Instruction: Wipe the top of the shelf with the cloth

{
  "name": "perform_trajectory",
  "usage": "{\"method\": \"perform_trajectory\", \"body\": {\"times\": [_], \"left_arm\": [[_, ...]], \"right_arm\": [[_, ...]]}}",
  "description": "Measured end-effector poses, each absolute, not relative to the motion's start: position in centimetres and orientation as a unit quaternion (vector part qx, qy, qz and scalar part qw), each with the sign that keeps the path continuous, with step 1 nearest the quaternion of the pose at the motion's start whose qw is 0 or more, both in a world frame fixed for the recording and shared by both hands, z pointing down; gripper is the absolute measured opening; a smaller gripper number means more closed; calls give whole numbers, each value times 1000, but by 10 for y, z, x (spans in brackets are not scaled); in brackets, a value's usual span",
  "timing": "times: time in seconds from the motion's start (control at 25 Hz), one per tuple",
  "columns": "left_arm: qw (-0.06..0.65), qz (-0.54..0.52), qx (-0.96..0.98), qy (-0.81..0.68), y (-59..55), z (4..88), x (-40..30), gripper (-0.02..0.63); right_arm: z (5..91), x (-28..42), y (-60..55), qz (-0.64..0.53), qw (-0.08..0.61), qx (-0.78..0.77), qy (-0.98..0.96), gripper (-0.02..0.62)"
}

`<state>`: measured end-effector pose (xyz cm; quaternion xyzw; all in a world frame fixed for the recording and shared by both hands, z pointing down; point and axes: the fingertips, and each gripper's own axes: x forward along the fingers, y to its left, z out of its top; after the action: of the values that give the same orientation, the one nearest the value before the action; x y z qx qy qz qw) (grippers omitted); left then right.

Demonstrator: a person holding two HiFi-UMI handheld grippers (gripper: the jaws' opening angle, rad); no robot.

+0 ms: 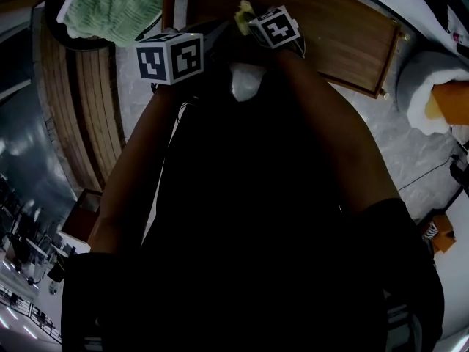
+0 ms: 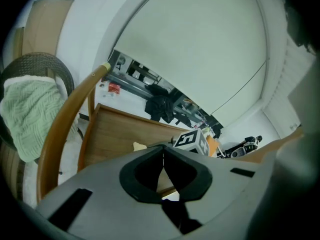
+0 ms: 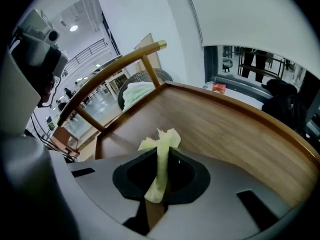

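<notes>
A thin strip of pale yellow cloth stands up between the jaws of my right gripper, which is shut on it. Its tip shows just past the right gripper's marker cube in the head view. The gripper hangs over the near left part of the brown wooden shelf top, which also shows in the head view. My left gripper is shut with nothing in it, close beside the right one; its cube sits to the left. Whether the cloth touches the wood is hidden.
A green towel lies in a dark woven basket to the left of the shelf. A curved wooden rail and slats stand between them. The shelf has a raised rim. The person's arms and dark clothing fill the lower head view.
</notes>
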<state>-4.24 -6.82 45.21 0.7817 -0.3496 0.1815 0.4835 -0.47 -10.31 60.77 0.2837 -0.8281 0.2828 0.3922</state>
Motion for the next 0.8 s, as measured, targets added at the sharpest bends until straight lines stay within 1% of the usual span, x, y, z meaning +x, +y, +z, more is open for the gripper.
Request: {"method": "perform_trajectory", "body": {"times": [0.28, 0.52, 0.68, 0.8], "left_arm": [[483, 200, 784, -336, -69, 463, 13, 15], [472, 217, 797, -306, -74, 465, 79, 15], [467, 229, 806, -282, -67, 467, 129, 15], [466, 238, 806, -276, -64, 474, 150, 15]], "right_arm": [[609, 79, -93, 305, 381, 314, -814, 52], [607, 158, -86, 310, 376, 349, -801, 52], [603, 226, -79, 314, 373, 388, -783, 52], [602, 281, -73, 317, 372, 417, -766, 52]]}}
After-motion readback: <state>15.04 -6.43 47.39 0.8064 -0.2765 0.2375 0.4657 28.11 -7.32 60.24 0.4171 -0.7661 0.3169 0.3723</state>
